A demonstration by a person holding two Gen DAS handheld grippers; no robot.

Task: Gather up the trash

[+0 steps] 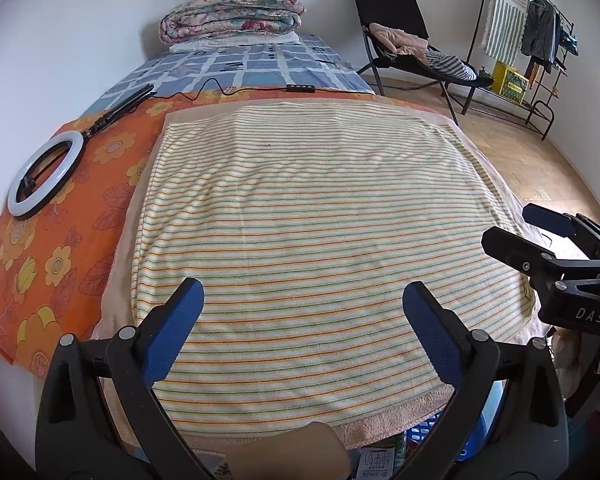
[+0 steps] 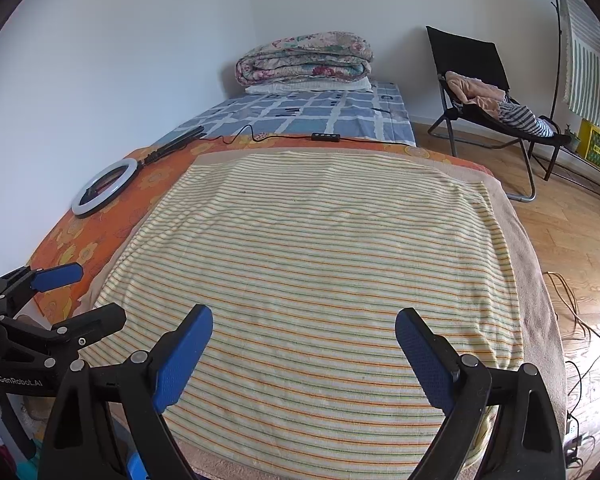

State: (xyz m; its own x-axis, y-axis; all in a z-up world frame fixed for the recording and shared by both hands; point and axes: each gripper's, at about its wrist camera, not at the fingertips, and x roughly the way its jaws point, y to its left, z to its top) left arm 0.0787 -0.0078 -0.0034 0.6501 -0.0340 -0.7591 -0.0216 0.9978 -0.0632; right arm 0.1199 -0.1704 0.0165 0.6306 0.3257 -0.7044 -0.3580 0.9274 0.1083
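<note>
Left hand-held gripper (image 1: 303, 312) marked "GenRobot.AI", right hand-held gripper (image 2: 304, 340) marked "DAS", both spread wide, empty, above striped towel (image 1: 300, 208)

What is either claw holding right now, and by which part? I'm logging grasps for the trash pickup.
Nothing is held. The left claw and the right claw are both open and empty above the striped towel.
</note>
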